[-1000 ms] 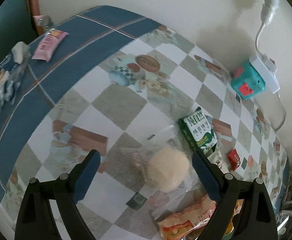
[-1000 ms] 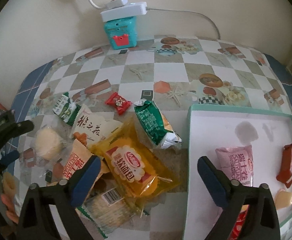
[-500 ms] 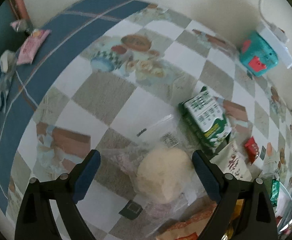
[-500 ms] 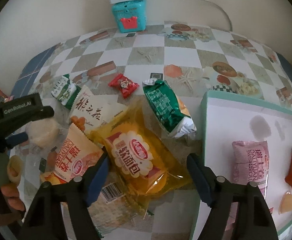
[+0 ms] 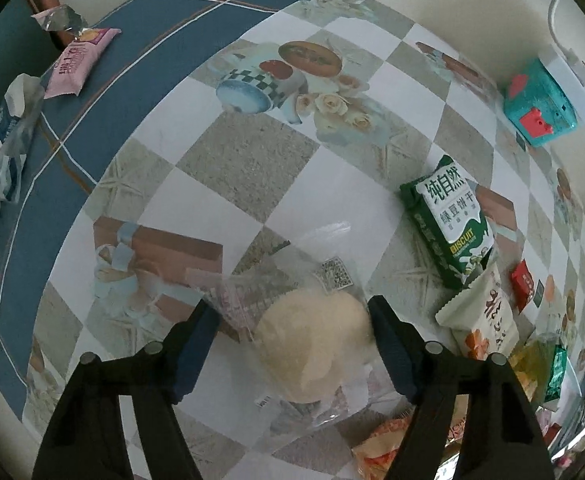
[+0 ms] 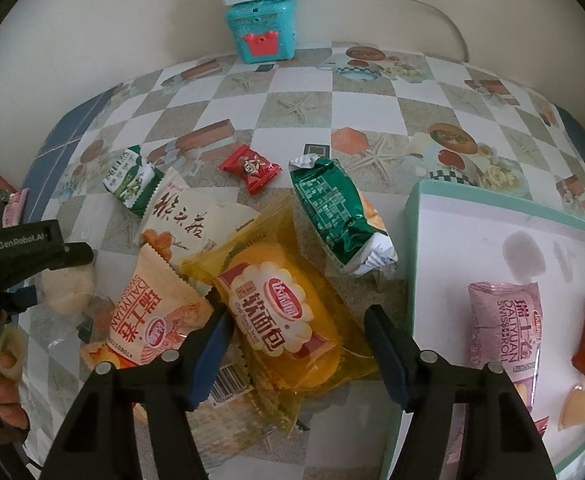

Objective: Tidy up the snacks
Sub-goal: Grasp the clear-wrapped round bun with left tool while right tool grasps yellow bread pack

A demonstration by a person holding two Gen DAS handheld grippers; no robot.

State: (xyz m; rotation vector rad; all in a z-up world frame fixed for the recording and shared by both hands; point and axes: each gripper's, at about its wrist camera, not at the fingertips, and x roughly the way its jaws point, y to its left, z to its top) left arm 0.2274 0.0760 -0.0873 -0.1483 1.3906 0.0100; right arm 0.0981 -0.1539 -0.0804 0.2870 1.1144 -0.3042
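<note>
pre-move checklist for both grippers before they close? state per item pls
1. Left hand-held gripper open around the clear-wrapped round pastry: ok.
2. Pastry centred between the left fingers: not ok, it sits close to the right-side finger.
3. Left fingers touching the wrapper: cannot tell.
4. Right hand-held gripper open over the yellow soft bread pack: ok.
5. Bread pack free of neighbours: not ok, the orange Swiss roll pack and a barcoded clear pack crowd it.
6. Bare floor left in the tray: ok.
</note>
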